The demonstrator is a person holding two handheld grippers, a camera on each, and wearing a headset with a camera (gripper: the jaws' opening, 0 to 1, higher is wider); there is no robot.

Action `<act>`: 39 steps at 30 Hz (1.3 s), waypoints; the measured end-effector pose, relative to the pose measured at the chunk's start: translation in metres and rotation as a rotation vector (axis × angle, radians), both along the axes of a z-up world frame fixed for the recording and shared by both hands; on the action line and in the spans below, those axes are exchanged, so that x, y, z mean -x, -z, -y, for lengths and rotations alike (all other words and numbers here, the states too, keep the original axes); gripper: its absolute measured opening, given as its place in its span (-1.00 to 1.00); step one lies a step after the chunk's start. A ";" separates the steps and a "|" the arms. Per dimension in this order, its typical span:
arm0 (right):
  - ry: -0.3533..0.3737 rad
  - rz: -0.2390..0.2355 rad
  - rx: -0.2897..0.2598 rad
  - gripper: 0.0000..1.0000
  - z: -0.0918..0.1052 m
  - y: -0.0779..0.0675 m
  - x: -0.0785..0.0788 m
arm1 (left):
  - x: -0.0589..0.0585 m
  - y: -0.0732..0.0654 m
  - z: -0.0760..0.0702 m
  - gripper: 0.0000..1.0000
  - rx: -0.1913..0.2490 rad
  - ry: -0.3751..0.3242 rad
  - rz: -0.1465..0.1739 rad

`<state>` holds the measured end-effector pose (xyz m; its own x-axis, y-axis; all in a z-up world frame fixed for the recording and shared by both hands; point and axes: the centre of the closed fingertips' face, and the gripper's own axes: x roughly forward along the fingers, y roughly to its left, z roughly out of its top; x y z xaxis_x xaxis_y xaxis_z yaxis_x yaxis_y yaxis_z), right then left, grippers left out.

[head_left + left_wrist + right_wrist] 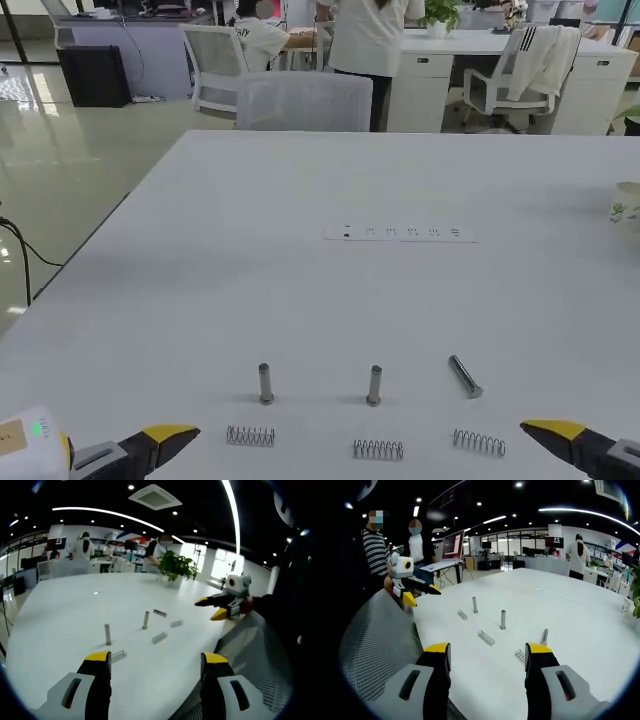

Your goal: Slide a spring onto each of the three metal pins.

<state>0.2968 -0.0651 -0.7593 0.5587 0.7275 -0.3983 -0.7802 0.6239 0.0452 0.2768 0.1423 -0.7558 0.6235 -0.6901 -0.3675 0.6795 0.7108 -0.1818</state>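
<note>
Two metal pins stand upright on the white table [300,290]: the left pin [265,383] and the middle pin [374,384]. A third pin [465,376] lies on its side at the right. One spring lies in front of each: left spring [250,436], middle spring [378,450], right spring [479,442]. My left gripper [168,436] is at the bottom left, my right gripper [553,431] at the bottom right, both short of the springs. Each is open and holds nothing: left gripper [156,657], right gripper [487,649]. The lying pin [160,613] also shows in the left gripper view.
A flush socket strip [400,233] sits mid-table. A mesh chair [303,100] stands at the far edge, a small potted plant [627,205] at the right edge. People and desks are beyond. A mesh chair back [380,640] is close below the grippers.
</note>
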 end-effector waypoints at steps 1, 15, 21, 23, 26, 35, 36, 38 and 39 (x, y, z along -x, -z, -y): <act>0.001 0.001 0.000 0.18 0.000 0.000 0.000 | 0.000 0.000 0.000 0.37 -0.001 0.000 0.000; 0.009 -0.004 -0.003 0.17 0.002 0.000 -0.001 | 0.000 0.000 -0.002 0.37 -0.007 0.001 0.003; 0.011 -0.006 -0.001 0.17 0.002 0.001 -0.001 | -0.002 0.003 -0.006 0.38 -0.013 -0.006 -0.001; 0.011 -0.009 0.000 0.17 0.002 0.001 -0.001 | -0.003 0.002 -0.006 0.38 -0.011 -0.010 -0.001; 0.016 -0.007 0.000 0.17 0.003 0.000 -0.003 | -0.004 0.000 -0.007 0.37 -0.006 -0.013 0.001; 0.024 0.008 -0.003 0.17 0.003 -0.005 -0.007 | -0.007 -0.004 0.000 0.37 0.006 -0.010 0.008; 0.024 0.008 -0.002 0.17 0.003 -0.005 -0.007 | -0.006 -0.004 0.000 0.37 0.008 -0.009 0.008; 0.026 0.009 -0.001 0.17 0.004 -0.006 -0.008 | -0.006 -0.003 0.002 0.37 0.008 -0.006 0.005; 0.028 0.010 0.002 0.17 0.005 -0.006 -0.008 | -0.005 -0.003 0.002 0.37 0.008 -0.004 0.005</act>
<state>0.3052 -0.0701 -0.7531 0.5826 0.7107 -0.3942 -0.7629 0.6455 0.0363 0.2822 0.1400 -0.7530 0.6278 -0.6905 -0.3593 0.6777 0.7119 -0.1842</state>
